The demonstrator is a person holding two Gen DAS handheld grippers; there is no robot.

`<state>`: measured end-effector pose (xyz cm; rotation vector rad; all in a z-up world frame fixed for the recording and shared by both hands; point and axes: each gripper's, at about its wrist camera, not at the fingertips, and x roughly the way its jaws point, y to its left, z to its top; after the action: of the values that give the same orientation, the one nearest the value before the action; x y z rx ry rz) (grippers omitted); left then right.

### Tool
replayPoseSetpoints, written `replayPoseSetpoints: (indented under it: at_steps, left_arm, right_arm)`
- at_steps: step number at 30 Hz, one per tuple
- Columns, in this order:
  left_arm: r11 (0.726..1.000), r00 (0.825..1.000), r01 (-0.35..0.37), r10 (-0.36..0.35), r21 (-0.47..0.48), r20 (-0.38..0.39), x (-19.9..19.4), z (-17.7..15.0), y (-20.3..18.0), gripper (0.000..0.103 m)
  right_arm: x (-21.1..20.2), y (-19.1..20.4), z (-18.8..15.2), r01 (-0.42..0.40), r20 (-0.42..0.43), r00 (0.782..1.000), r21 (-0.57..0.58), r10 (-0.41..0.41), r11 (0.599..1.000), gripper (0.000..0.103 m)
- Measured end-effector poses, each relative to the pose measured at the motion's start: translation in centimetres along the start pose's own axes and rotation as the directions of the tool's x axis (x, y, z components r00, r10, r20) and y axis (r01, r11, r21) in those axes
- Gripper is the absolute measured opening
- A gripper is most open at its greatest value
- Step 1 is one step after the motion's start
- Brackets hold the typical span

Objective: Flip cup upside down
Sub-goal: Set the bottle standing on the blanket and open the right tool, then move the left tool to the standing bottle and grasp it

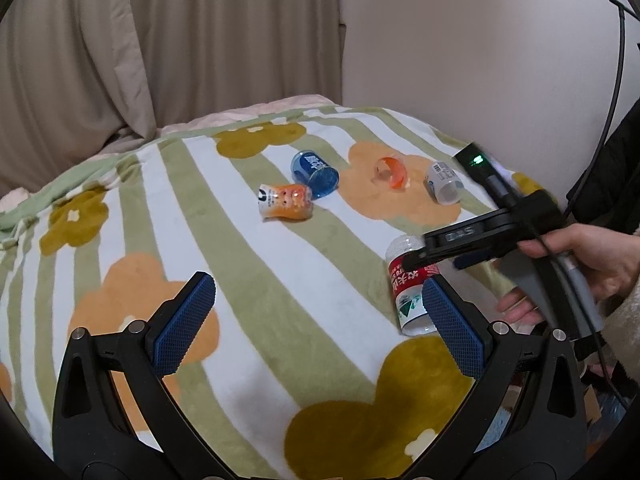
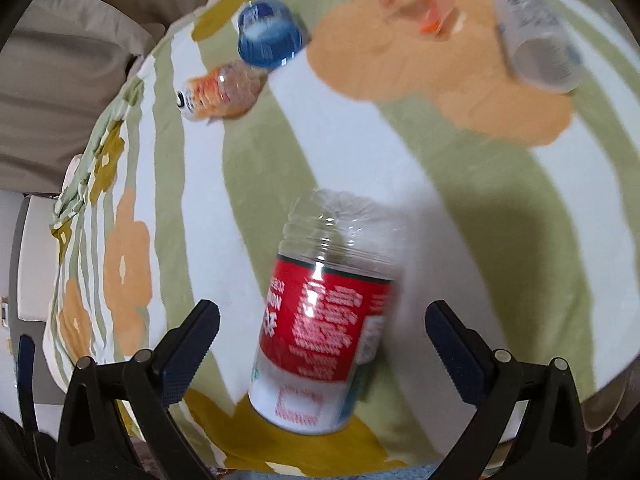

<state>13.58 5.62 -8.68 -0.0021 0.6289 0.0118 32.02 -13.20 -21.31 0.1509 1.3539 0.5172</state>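
Observation:
A clear plastic cup with a red and white label (image 1: 408,292) (image 2: 320,332) stands slightly tilted on the flowered blanket (image 1: 280,280), its clear closed base up and its white end down. In the left wrist view my right gripper (image 1: 434,261) reaches in from the right at the cup's upper part. The right wrist view is blurred; there my right gripper (image 2: 323,312) is open, one finger on each side of the cup, neither touching it. My left gripper (image 1: 318,286) is open and empty, its right finger (image 1: 452,324) just in front of the cup.
More cups lie on their sides farther back: a blue one (image 1: 314,176) (image 2: 266,36), one with an orange face print (image 1: 285,202) (image 2: 218,94), a clear orange one (image 1: 391,173) and a white one (image 1: 443,182). A hand (image 1: 592,268) holds the right gripper. Curtains and a wall stand behind the bed.

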Motion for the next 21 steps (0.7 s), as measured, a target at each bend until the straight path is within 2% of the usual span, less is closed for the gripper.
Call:
replayPoseSetpoints:
  at_steps: [4,7,9,12,14,16,19,21]
  left_arm:
    - [1.0,1.0,0.002,-0.002,0.011,0.015,-0.7,0.3,-0.7,0.103]
    - [1.0,1.0,0.008,-0.009,0.017,0.029,-1.1,0.8,-1.5,0.103]
    - [1.0,0.999,0.011,-0.012,0.025,0.042,-1.4,1.1,-2.4,0.103]
    - [0.999,0.998,0.024,-0.026,0.041,0.057,-1.9,1.6,-3.9,0.103]
    - [0.998,0.998,0.023,-0.027,0.06,0.062,-1.9,1.9,-5.0,0.103]
    - [0.996,0.998,0.038,-0.042,0.077,0.056,-1.6,2.3,-6.0,0.103]
    - [0.993,0.996,0.082,-0.084,0.086,0.016,0.2,3.2,-6.9,0.103]
    - [0.989,0.993,0.109,-0.105,0.095,-0.045,2.6,4.0,-7.5,0.103]
  right_arm:
    - [-4.5,0.1,-1.6,0.034,0.124,0.992,-0.052,-0.027,0.998,0.103]
    - [-9.0,0.4,-3.6,0.102,0.255,0.964,-0.089,-0.077,0.991,0.103]
    - [-12.0,1.0,-5.5,0.173,0.361,0.925,-0.109,-0.123,0.979,0.103]
    - [-16.1,1.8,-8.9,0.261,0.525,0.835,-0.115,-0.164,0.959,0.103]
    - [-18.3,2.1,-11.3,0.289,0.612,0.77,-0.083,-0.18,0.954,0.103]
    - [-19.7,1.8,-12.9,0.287,0.662,0.725,-0.041,-0.189,0.957,0.103]
    - [-21.1,0.7,-15.2,0.254,0.703,0.685,0.012,-0.189,0.967,0.103]
    - [-21.5,-0.3,-16.6,0.22,0.714,0.675,0.044,-0.184,0.975,0.103]
